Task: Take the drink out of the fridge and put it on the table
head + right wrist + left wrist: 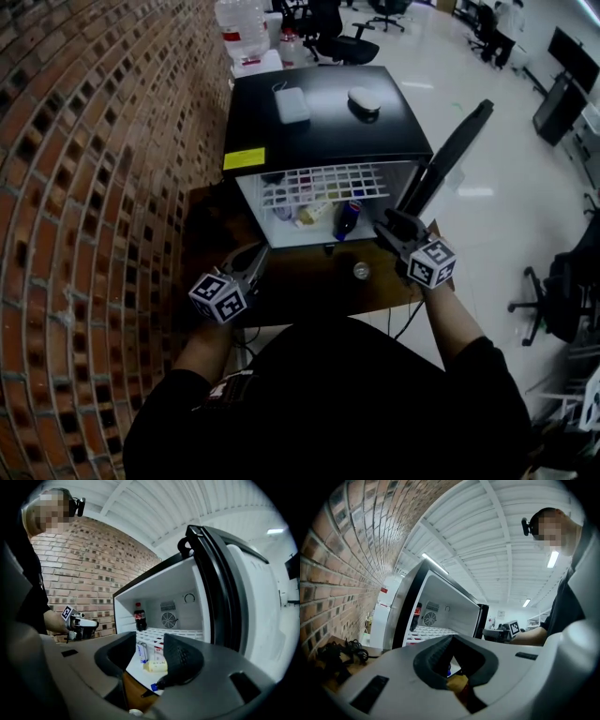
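Note:
A small black fridge [323, 131] stands on a wooden table [309, 291] with its door [450, 155] swung open to the right. On its wire shelf stands a cola bottle [139, 616], whose red label [416, 612] shows in the left gripper view. On the fridge floor lie a dark bottle with a blue cap [347, 218], a yellowish bottle [155, 666] and a small carton [143, 652]. My right gripper [386, 226] hovers just before the fridge's lower right corner, jaws apart and empty. My left gripper [254, 256] hangs low at the fridge's front left, also open and empty.
A brick wall [84, 187] runs close along the left. On the fridge top lie a white box [292, 104] and a grey rounded object [364, 98]. A small white round thing [361, 271] sits on the table. Cables [342, 653] lie left of the fridge.

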Motion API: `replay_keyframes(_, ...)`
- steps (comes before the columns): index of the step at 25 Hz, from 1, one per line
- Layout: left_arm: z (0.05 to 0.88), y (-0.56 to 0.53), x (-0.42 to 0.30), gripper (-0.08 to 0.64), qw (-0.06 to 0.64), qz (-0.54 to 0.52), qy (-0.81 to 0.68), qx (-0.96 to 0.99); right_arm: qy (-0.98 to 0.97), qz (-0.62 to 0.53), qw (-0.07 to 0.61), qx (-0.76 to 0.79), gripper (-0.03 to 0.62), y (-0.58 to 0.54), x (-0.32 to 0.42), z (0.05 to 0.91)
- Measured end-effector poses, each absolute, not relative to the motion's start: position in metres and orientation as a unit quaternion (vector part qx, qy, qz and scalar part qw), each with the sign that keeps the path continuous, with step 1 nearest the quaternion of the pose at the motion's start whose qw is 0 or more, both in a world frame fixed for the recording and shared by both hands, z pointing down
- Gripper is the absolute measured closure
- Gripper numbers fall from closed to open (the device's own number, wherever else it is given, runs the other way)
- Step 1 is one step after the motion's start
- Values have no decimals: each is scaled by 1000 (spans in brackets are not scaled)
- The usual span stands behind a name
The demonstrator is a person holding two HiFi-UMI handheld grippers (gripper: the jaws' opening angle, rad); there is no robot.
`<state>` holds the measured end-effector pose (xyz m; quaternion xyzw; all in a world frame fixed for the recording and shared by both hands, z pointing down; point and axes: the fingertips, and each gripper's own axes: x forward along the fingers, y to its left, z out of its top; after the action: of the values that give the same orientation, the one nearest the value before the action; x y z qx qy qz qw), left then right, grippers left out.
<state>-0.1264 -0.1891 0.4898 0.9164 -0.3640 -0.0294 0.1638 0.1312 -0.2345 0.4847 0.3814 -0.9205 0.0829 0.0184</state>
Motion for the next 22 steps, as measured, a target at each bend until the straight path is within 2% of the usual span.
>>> replay_keyframes(1, 482, -194, -122, 565, 156, -33, -362, 918, -920, 78, 19, 384, 454, -239, 130, 475)
replay_keyframes(3, 468, -203, -119, 565, 138, -31, -364, 921, -920, 74, 20, 384, 598, -240, 126, 467)
replay_keyframes(4, 465, -207, -119, 565, 131, -26, -368, 920, -922, 74, 20, 380, 609, -237, 124, 465)
replay_keyframes(15, 472, -203, -122, 565, 134, -17, -370, 919, -925, 72, -6, 374, 604, -223, 125, 464)
replay_keyframes(22, 470, -201, -121, 565, 134, -21, -368, 920, -924, 63, 17, 376, 604, -223, 126, 472)
